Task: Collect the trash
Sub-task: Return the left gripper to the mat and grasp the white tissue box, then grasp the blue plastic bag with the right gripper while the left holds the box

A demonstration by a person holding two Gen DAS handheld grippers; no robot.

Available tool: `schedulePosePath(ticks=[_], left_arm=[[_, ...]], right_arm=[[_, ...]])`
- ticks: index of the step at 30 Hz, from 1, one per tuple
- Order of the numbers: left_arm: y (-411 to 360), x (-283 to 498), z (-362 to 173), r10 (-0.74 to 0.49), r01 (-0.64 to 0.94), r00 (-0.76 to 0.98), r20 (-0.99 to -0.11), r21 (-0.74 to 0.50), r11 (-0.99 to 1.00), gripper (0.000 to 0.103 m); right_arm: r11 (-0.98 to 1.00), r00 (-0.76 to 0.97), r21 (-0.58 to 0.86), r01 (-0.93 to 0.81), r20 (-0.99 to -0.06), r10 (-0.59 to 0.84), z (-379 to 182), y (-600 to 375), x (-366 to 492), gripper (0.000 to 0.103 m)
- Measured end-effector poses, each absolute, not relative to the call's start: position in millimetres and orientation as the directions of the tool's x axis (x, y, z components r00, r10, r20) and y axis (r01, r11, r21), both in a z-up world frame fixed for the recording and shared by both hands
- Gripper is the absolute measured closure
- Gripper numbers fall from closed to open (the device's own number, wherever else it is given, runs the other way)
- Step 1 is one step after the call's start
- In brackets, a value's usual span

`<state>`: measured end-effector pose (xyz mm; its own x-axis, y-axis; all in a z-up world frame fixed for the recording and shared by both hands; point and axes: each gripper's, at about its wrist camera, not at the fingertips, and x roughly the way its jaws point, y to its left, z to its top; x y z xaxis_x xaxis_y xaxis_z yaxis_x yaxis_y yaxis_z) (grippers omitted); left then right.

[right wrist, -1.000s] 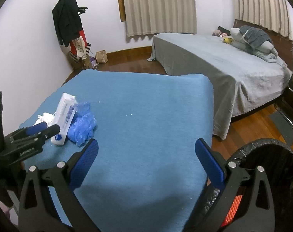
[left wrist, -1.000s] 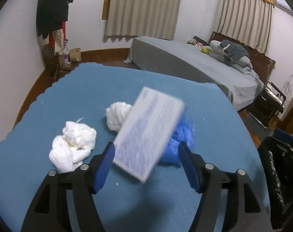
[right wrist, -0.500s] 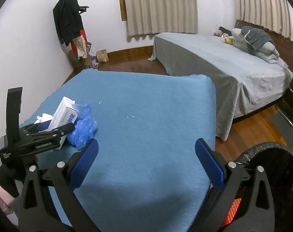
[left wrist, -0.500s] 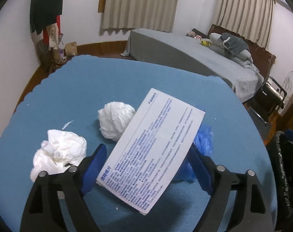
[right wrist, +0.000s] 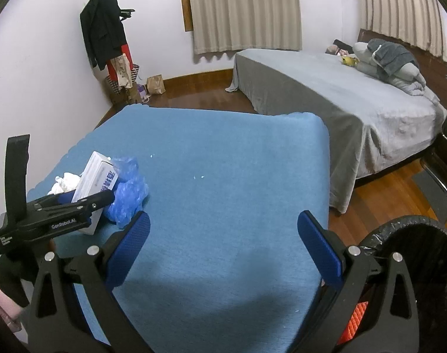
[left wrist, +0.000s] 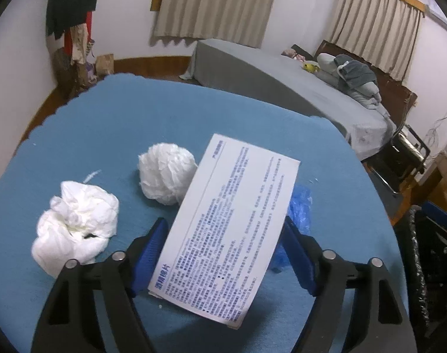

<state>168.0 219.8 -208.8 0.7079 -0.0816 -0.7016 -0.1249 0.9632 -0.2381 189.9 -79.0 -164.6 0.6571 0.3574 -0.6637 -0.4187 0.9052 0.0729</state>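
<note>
The left claw (left wrist: 223,253) has its blue pads pressed against the two long edges of a flat white carton (left wrist: 232,223) printed with blue text, clamped across its width so the broad printed face tilts up toward the camera and the far end rises clear of the blue-covered counter (left wrist: 111,123). In the right wrist view the carton (right wrist: 95,181) stands propped at a slant above the cloth, which suggests it is being lifted away rather than slid. Gripping the narrow sides likely suits a stiff carton better than pinching its wide face. The remaining trash sits close by: a round white paper ball (left wrist: 164,173) just beyond the carton, a looser white wad (left wrist: 76,223) to its left, and a crumpled blue plastic bag (left wrist: 300,211) partly hidden behind the carton's right edge. The right claw (right wrist: 223,250) hangs wide apart and empty over bare cloth, near the black-lined trash bin (right wrist: 415,235) at the counter's right edge, probably the carton's destination.
</note>
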Motion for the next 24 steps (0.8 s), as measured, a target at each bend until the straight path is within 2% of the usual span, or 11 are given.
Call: schedulePosePath(ticks=[4,7,18,24], left_arm=[[221,161,-205,-0.089,-0.119,0.725,-0.683,-0.251,0.961,0.043],[220,153,-194,-0.062,-0.137,0.75,-0.658,-0.245,0.96,0.047],[230,121,-162,0.063,-0.207,0.8,-0.597,-0.176,0.962,0.048],[249,110,-159,0.118,-0.26,0.795,-0.595,-0.158,0.953,0.048]], right_arm=[[0.903,0.659,0.073,-0.424,-0.659,0.363,-163,-78,189,0.006],[0.9,0.659,0.075,-0.43,-0.655,0.37,-160,-76,188,0.006],[0.878,0.654,0.094,-0.47,-0.63,0.418,-156,-49,193,0.006],[0.857,0.635,0.102,-0.506,-0.629,0.449,-162,-14,197,0.006]])
